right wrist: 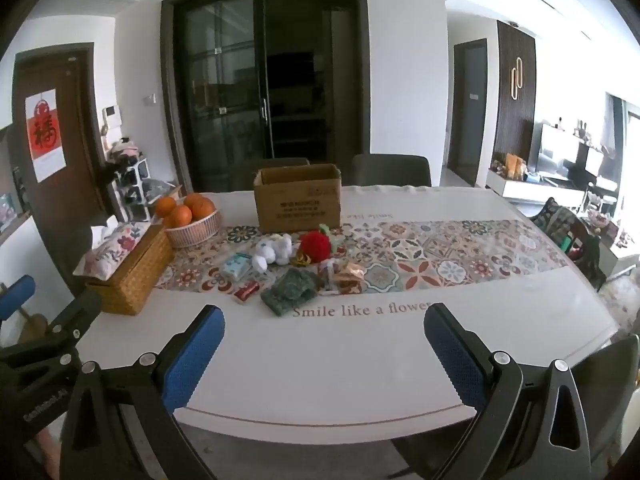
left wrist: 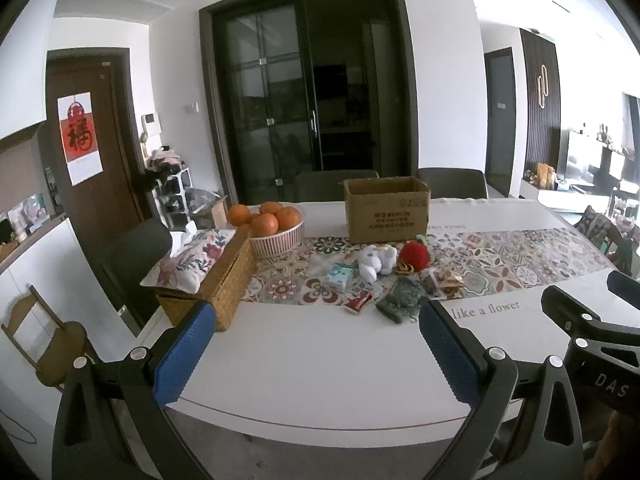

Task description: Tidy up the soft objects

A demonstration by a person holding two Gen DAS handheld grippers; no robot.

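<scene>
Both grippers' blue fingers spread apart over bare white table, soft toys beyond, cardboard box behind

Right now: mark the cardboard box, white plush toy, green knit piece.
cardboard box (right wrist: 298, 208), right wrist view, front wall
white plush toy (right wrist: 272, 254), right wrist view, body
green knit piece (left wrist: 402, 300), left wrist view, middle

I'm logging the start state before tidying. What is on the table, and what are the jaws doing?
box: one, brown, far centre, open
bowl: one, white, left, holding oranges
basket: one, wicker, left edge, floral tissue cover on top
white plush: one, before box
red ball: one, right of plush
green cloth: one, nearest
tissue pack: one, pale blue
left gripper: jaws open, empty
right gripper: jaws open, empty
</scene>
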